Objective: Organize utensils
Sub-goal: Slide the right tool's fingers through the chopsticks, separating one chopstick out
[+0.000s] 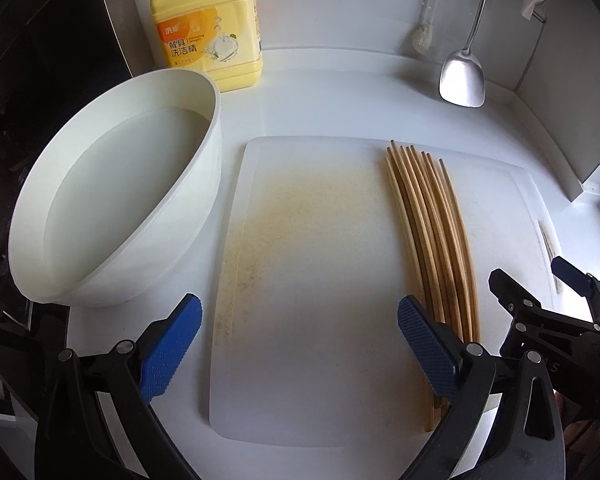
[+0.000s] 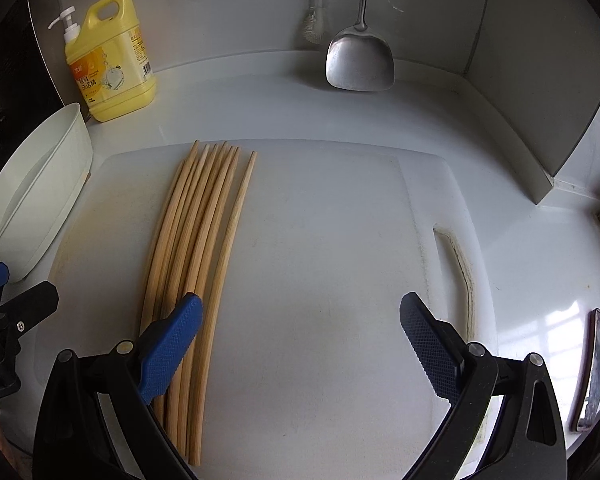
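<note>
Several wooden chopsticks (image 1: 432,232) lie side by side on a white cutting board (image 1: 312,280), pointing away from me; they also show in the right wrist view (image 2: 196,256). My left gripper (image 1: 300,344) is open and empty above the board's near half, its right finger just left of the chopsticks' near ends. My right gripper (image 2: 300,344) is open and empty above the board (image 2: 340,260), its left finger over the chopsticks' near part. The right gripper shows at the left wrist view's right edge (image 1: 540,284).
A white basin (image 1: 116,208) with water stands left of the board. A yellow dish-soap bottle (image 1: 208,24) stands behind it. A metal spatula (image 2: 360,60) and a brush (image 2: 314,24) hang at the back wall. A phone (image 2: 596,364) lies at the far right.
</note>
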The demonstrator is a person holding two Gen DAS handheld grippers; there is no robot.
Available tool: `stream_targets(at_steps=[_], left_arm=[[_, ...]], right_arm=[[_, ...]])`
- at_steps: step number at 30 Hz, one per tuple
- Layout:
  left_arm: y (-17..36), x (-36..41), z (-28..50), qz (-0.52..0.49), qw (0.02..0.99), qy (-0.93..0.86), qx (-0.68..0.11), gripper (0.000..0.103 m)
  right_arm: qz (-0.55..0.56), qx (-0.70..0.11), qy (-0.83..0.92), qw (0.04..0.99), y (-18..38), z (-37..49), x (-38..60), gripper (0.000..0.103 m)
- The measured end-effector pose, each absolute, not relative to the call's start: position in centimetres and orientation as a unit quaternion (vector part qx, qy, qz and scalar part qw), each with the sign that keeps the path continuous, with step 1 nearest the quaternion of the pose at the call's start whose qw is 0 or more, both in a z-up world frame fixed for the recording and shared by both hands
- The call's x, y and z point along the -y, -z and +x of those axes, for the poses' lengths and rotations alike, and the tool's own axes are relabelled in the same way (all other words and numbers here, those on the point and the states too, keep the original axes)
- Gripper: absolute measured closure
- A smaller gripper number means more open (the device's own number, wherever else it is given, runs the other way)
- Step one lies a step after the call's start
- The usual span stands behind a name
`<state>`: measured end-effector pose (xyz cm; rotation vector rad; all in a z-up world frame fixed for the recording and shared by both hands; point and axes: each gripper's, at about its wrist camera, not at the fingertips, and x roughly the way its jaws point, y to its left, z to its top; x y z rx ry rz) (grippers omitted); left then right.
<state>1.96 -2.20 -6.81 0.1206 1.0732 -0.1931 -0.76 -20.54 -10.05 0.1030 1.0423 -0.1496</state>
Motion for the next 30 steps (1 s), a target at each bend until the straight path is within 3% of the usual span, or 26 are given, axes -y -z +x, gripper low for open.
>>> stream_targets(at_steps=[30], left_arm=[[8.9, 6.1, 3.2, 0.050, 0.850, 0.122, -0.509, 0.006]], right_arm=[[0.016, -0.496, 0.075, 0.865, 11.2, 0.4, 22.7, 0.009]])
